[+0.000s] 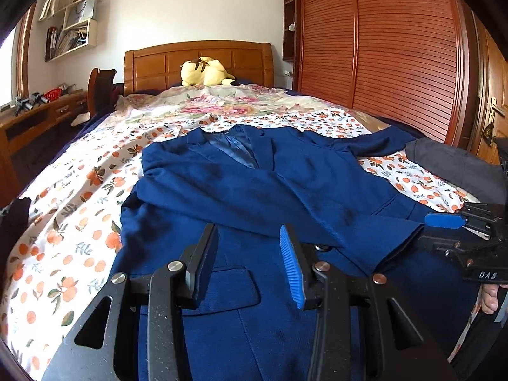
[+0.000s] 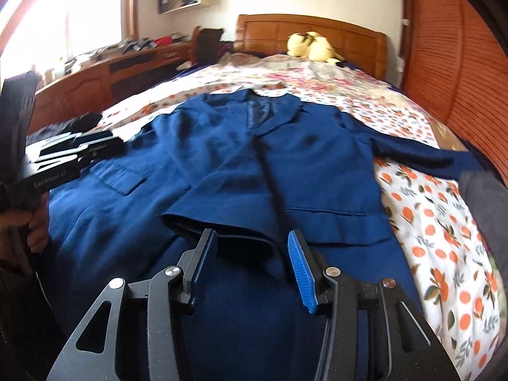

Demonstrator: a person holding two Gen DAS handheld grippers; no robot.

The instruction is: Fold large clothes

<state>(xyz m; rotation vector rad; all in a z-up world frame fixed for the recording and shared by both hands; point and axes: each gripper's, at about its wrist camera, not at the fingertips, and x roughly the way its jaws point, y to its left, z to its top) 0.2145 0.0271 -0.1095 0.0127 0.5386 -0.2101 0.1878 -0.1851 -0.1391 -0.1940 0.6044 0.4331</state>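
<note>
A navy blue suit jacket [image 1: 285, 184] lies face up on the bed, collar toward the headboard. One sleeve is folded across its front, and the cuff [image 2: 222, 225] ends just ahead of my right gripper [image 2: 251, 238]. That gripper stands open, with the cuff's edge lying loose between the tips and no pad pressing on it. Its blue pad [image 1: 444, 220] shows at the right of the left wrist view. The other sleeve [image 2: 412, 152] is spread out to the right. My left gripper [image 1: 248, 231] hovers open over the jacket's lower front near a pocket flap [image 1: 228, 289], holding nothing.
A floral sheet [image 1: 79, 222] covers the bed. A yellow plush toy [image 1: 206, 71] rests by the wooden headboard [image 1: 152, 63]. Dark grey cloth [image 1: 444, 162] lies at the bed's right edge beside the slatted wardrobe [image 1: 381, 47]. A wooden desk [image 1: 38, 117] and chair stand to the left.
</note>
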